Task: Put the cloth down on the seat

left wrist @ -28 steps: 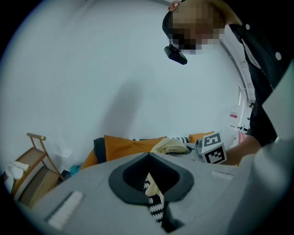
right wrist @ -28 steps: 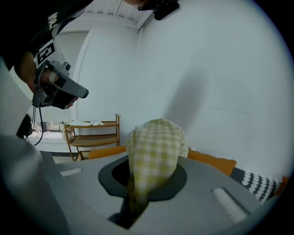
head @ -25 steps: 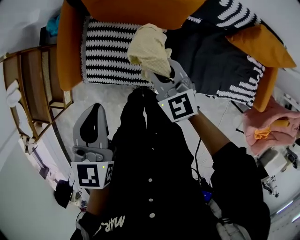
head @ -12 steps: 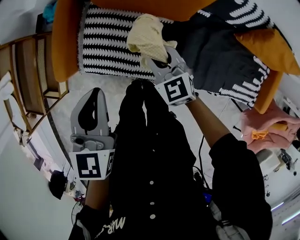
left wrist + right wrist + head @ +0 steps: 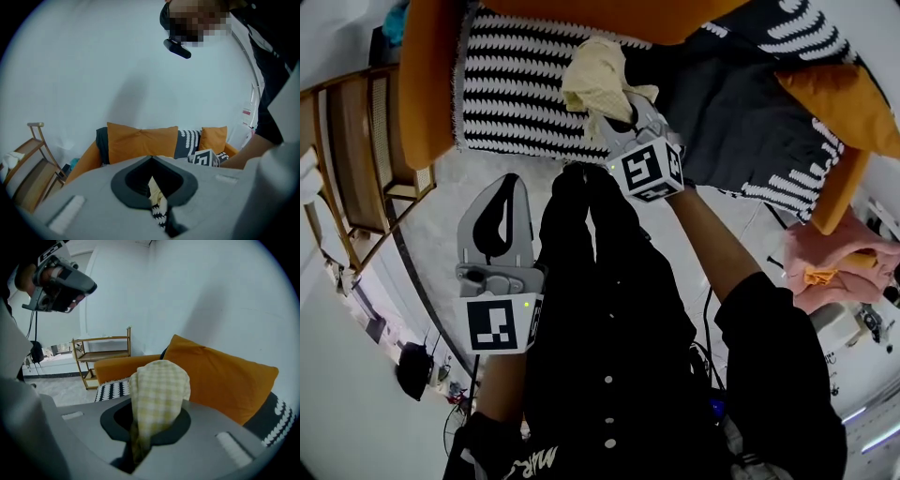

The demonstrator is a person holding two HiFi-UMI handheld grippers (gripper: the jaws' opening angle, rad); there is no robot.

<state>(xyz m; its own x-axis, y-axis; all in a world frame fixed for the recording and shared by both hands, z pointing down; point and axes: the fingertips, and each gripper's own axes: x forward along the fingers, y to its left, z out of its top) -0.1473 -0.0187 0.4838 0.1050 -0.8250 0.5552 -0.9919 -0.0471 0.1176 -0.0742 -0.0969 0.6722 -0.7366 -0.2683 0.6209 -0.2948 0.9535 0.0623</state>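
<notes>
while aloft, cloth (image 5: 596,80) in right gripper (image 5: 621,114)

The right claw (image 5: 619,120), on an outstretched arm, tilts downward with its jaws clamped on the cloth (image 5: 598,80). The left claw (image 5: 508,187) hangs close to the torso, jaws together (nothing between them).

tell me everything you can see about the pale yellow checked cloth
The pale yellow checked cloth is soft woven fabric, crumpled into a rounded lump. The right claw is shut on its lower part, the rest bulging past the jaws. It is held over the black-and-white patterned seat cover of the orange sofa, not laid out on it.
</notes>
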